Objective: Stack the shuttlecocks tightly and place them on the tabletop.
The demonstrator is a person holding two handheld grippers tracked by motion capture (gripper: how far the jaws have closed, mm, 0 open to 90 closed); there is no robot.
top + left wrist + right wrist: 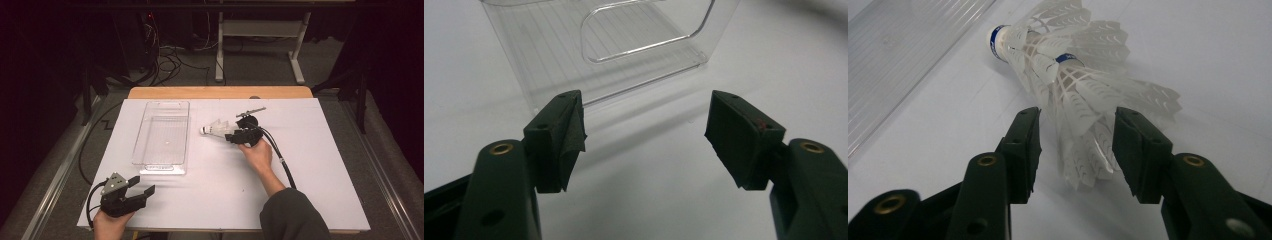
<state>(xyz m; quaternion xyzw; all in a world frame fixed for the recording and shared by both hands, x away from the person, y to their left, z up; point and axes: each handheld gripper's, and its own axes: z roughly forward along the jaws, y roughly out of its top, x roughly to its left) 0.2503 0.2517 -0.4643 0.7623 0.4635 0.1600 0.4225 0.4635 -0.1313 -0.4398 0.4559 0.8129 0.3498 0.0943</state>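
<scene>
White feather shuttlecocks (214, 128), nested one inside another with blue bands, lie on their side on the white table, just right of a clear plastic tray (162, 150). My right gripper (231, 134) is low at their feather end. In the right gripper view the feather skirt (1083, 115) lies between the two jaws of the right gripper (1075, 150), which stand apart on either side of it; the cork tip (998, 41) points away toward the tray (898, 60). My left gripper (142, 186) rests near the table's front left corner, open and empty (644, 135), facing the tray's near end (599, 45).
The white tabletop (310, 190) ends in a wooden strip (220, 92) at the back. A black cable (280, 160) trails from the right gripper along the person's forearm. Beyond the table are floor cables and a desk frame (260, 30).
</scene>
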